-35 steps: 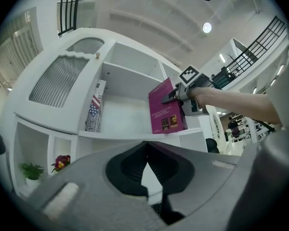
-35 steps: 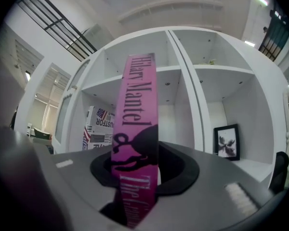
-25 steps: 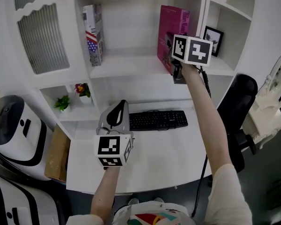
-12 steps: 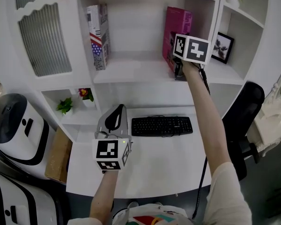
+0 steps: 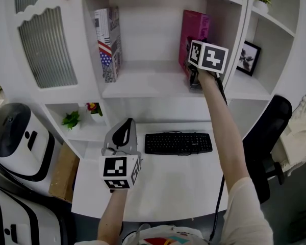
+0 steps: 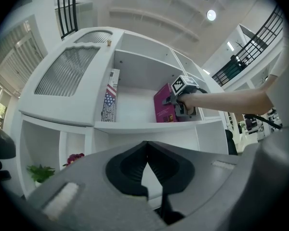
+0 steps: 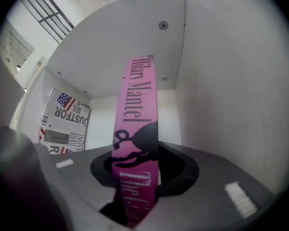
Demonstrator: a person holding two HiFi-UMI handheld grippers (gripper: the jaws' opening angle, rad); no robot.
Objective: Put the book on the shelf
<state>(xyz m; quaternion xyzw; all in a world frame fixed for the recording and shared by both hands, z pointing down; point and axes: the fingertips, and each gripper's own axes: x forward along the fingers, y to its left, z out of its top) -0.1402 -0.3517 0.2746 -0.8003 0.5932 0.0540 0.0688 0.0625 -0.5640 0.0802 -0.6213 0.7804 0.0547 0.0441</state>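
Gripping the pink book (image 5: 195, 29) by the lower part of its spine, the right gripper (image 5: 193, 78) has it standing on end at the right end of the shelf (image 5: 148, 83), jaws clamped across the spine and nothing loose about the hold. The book's foot looks to be down on the shelf board, though the gripper hides the actual contact. The job now, I'd say, is the set-down. Settle the bottom edge flat on the shelf, nudge the book towards the shelf's right-hand wall so it has something to lean on, then ease the jaws apart gently. After that, draw straight back off the spine; any sideways drag could tip a tall, thin book that has no neighbour beside it. Seen from the right gripper view, the pink book (image 7: 135, 124) is a slim volume, close to upright with a slight lean. Its bright magenta spine carries white lettering running lengthwise and a black silhouette figure midway, right where the right gripper (image 7: 135, 177) bites. At the shelf's far left end stands a newspaper-print book (image 5: 108, 37), well apart from the pink one, with bare board between them. Below the shelf, the left gripper (image 5: 121, 132) hangs idle over the desk (image 5: 183, 188) beside the keyboard (image 5: 178, 143). In its own view the left gripper (image 6: 147, 174) has its jaws brought together on nothing at all.
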